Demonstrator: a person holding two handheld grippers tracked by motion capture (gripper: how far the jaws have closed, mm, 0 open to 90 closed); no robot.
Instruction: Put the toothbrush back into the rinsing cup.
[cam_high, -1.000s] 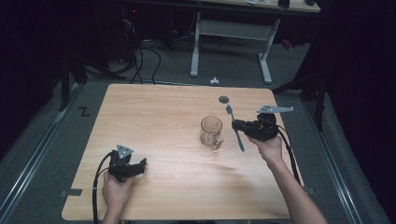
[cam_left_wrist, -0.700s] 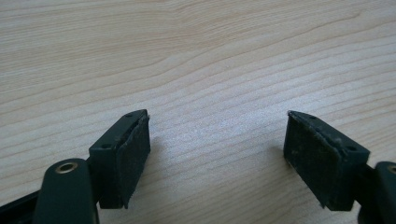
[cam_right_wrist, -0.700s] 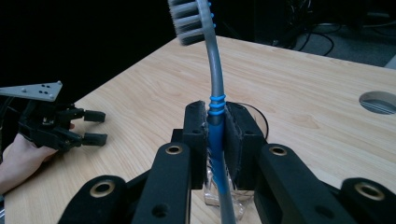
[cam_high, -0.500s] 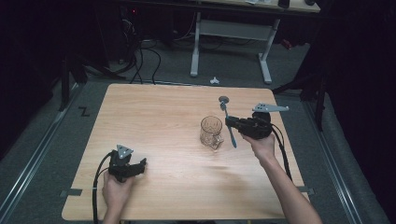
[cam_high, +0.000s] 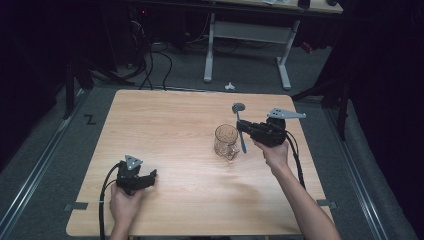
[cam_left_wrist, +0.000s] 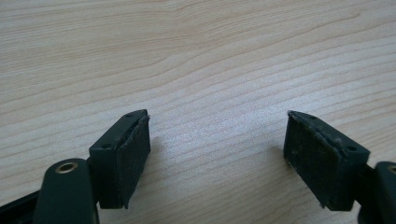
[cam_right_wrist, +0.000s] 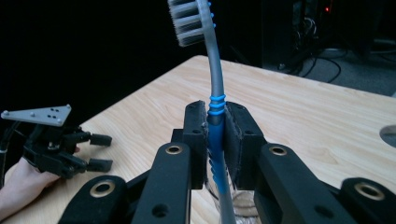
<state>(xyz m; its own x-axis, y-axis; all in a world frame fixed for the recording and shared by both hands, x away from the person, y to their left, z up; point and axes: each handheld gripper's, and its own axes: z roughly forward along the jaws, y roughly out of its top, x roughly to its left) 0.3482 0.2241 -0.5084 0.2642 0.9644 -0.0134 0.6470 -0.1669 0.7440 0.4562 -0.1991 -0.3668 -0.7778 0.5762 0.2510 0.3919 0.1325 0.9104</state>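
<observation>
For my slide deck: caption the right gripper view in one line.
Right gripper fingers clamp a blue-grip toothbrush, bristles up, above the wooden table.

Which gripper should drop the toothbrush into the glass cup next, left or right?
Right. The right gripper is shut on the toothbrush, right beside the glass cup. The left gripper rests open near the table's front-left corner.

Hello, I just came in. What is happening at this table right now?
A person works at a wooden table with a gripper in each hand. The right gripper is shut on a toothbrush, gripping its blue part, bristles up, beside a clear glass cup. In the high view the brush's lower end seems to hang just outside the cup, not in it. The left gripper rests open near the table's front, holding nothing.
</observation>
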